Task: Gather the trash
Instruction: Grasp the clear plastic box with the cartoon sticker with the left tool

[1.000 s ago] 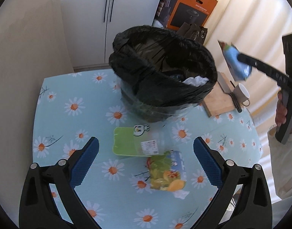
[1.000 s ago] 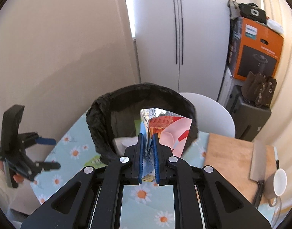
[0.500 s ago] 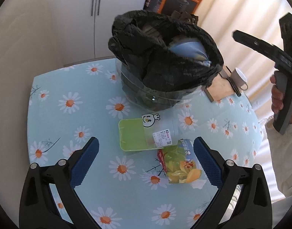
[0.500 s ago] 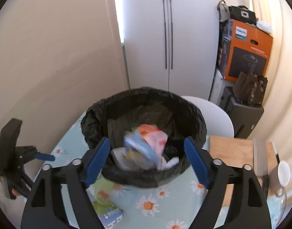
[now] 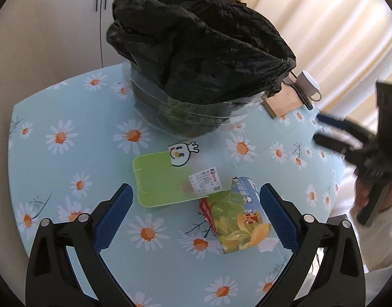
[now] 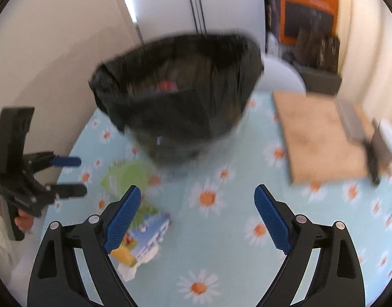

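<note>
Trash still out on the daisy-print tablecloth (image 5: 68,158) comes to two pieces: a green plastic tray (image 5: 160,179) with a clear lid and a white price label, and a yellow-green chip bag (image 5: 237,222) lying just right of it, its far edge touching the tray's near right corner. Both lie on the near side of the bin (image 5: 196,117), a clear tub lined with a black trash bag (image 5: 201,51) that drapes over its rim.

The left gripper (image 5: 194,217) has its blue-padded fingers (image 5: 114,217) spread wide, nothing between them, with the tray and chip bag showing in the gap. From this low angle the bag's folds hide whatever is inside the bin. On the far right stands one white cup (image 5: 308,85) beside a wooden cutting board (image 5: 285,99), and the right gripper (image 5: 326,130) appears at the right edge, blurred, its two fingers apart.

The right wrist view is smeared by motion but looks down into the bin (image 6: 178,97), where a red scrap (image 6: 166,85) can be made out; more than that cannot be told. The right gripper (image 6: 197,217) is spread and empty. This view shows the whole cutting board (image 6: 321,138), with a cleaver (image 6: 354,125) lying on its right side, an orange carton (image 6: 311,7) against the far wall, and the left gripper (image 6: 68,176) at the left edge, fingers parted. The tray (image 6: 127,176) and chip bag (image 6: 142,232) sit near left, partly behind the left finger (image 6: 123,217).
</note>
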### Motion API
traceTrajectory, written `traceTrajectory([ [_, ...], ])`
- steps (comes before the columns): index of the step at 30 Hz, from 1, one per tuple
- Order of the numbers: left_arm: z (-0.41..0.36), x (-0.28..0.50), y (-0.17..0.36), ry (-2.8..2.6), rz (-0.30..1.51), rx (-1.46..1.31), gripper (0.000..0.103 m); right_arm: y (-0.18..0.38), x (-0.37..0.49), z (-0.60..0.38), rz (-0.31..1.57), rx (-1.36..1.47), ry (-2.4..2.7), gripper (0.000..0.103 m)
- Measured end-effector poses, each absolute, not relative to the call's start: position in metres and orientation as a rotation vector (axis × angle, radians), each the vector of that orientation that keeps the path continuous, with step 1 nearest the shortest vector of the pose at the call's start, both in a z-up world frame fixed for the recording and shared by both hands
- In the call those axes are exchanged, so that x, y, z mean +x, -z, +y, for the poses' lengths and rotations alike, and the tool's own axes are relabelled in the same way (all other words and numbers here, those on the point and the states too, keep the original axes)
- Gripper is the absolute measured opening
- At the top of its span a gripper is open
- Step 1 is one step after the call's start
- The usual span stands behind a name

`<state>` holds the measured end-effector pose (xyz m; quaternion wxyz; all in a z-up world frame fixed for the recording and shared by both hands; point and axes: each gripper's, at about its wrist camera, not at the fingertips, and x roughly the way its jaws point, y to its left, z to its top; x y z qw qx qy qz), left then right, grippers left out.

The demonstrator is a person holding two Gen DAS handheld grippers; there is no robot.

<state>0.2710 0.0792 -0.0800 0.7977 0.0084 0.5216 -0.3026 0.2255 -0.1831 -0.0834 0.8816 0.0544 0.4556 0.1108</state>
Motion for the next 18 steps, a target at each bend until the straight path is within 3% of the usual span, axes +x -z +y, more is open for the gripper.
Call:
traceTrajectory([
  [10, 0.061, 0.287, 0.1, 0.682, 1.179, 0.009, 0.097, 0.137, 0.206, -0.168, 1.063, 0.163, -0.263, 0.086],
  [16, 0.047, 0.3, 0.112, 0.68, 1.199, 0.007, 0.085, 0.153, 0.196, -0.161, 1.098, 0.142, -0.275, 0.086],
  [18, 0.044, 0.303, 0.115, 0.686, 1.21, -0.01, 0.075, 0.156, 0.194, -0.161, 1.112, 0.151, -0.276, 0.086],
])
